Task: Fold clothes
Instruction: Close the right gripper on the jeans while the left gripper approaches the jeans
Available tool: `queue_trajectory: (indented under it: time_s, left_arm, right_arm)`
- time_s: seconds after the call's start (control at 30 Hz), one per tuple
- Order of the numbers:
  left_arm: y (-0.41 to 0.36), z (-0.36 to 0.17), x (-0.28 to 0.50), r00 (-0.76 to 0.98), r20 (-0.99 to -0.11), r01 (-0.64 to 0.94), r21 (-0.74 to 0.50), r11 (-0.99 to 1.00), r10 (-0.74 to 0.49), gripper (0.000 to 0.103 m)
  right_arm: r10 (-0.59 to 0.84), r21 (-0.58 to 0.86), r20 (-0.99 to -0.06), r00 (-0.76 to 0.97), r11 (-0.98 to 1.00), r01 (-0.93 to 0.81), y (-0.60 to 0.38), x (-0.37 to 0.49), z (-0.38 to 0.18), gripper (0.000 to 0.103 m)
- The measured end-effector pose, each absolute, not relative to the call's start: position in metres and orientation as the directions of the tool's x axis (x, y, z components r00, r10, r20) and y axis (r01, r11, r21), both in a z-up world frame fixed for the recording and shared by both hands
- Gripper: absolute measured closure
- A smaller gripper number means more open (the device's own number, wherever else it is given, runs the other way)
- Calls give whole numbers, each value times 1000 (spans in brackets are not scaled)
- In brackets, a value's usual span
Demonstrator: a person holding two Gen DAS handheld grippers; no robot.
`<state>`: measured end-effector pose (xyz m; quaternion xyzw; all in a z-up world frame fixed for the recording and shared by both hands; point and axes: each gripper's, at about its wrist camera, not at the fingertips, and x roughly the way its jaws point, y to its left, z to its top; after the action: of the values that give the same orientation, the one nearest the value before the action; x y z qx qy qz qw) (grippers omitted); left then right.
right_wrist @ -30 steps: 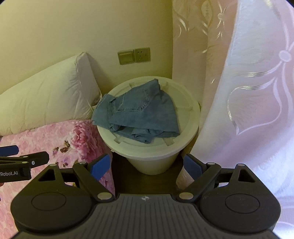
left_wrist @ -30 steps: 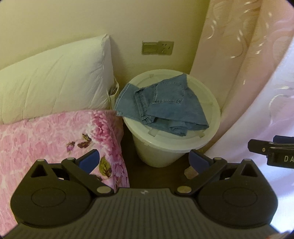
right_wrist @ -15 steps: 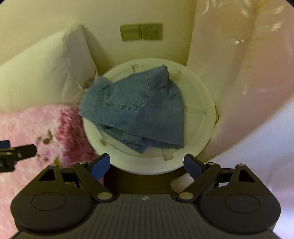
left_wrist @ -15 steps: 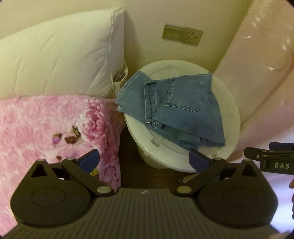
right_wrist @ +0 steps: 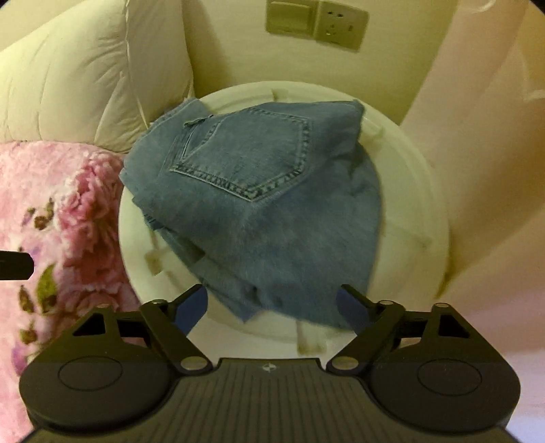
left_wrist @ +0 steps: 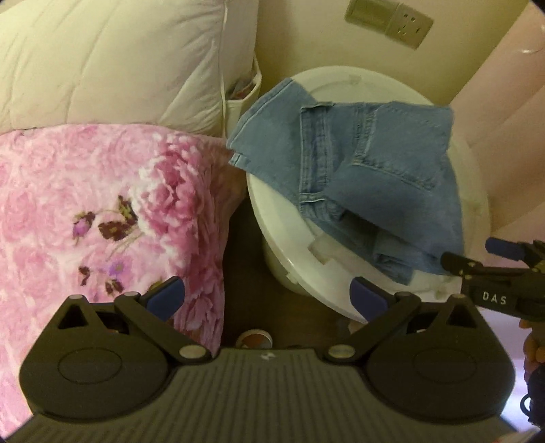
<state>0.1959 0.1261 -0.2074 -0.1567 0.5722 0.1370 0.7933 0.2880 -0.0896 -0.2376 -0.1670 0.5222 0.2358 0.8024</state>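
Note:
A bunched pair of blue denim shorts (left_wrist: 374, 177) (right_wrist: 265, 204) lies on the lid of a white round bucket (left_wrist: 473, 191) (right_wrist: 415, 204), back pocket facing up. My right gripper (right_wrist: 270, 306) hangs just over the near edge of the shorts. Its jaws are closing, still wide apart, with the denim hem showing between the blue pads and no pad pressing on it. My left gripper (left_wrist: 267, 294) is open over the dark gap between the bed and the bucket, with nothing in it. The right gripper's black fingers (left_wrist: 456, 262) reach the shorts' near corner in the left wrist view.
A pink flowered blanket (left_wrist: 102, 218) (right_wrist: 51, 218) covers the bed on the left, with a white pillow (left_wrist: 112, 58) (right_wrist: 85, 78) behind it. A pale pink curtain (left_wrist: 504, 102) (right_wrist: 487, 136) hangs on the right. Wall sockets (right_wrist: 316, 24) sit above the bucket. A small round cap (left_wrist: 254, 339) lies on the floor.
Both grippers have come down and closer to the bucket, so the shorts look much larger. The right gripper's pads now stand a little nearer each other, at the shorts' near edge.

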Motion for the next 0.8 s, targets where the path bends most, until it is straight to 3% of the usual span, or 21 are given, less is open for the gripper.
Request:
queue_trajectory:
  time_s: [0.3, 0.33, 0.4, 0.5, 0.7, 0.8]
  left_arm:
    - [147, -261, 228, 294, -956, -355, -86, 931, 24, 1]
    - [148, -264, 230, 293, -956, -351, -86, 933, 22, 1]
    - [150, -268, 233, 297, -955, -340, -92, 936, 14, 1]
    - [150, -270, 238, 309, -951, -330, -109, 938, -2, 3]
    - [138, -268, 253, 361, -930, -276, -173, 945, -65, 3]
    - [125, -272, 264, 378, -920, -234, -207, 950, -107, 4]
  right_arm:
    - [172, -141, -899, 402, 756, -639, -54, 293, -303, 22]
    - [180, -142, -895, 408, 752, -643, -53, 293, -306, 27]
    - [220, -110, -882, 417, 763, -637, -56, 295, -301, 54]
    - [279, -27, -857, 432, 815, -579, -69, 310, -281, 86]
    - [391, 225, -729, 563, 912, -342, -123, 363, -220, 91]
    - [367, 255, -702, 610, 930, -267, -138, 387, -208, 91]
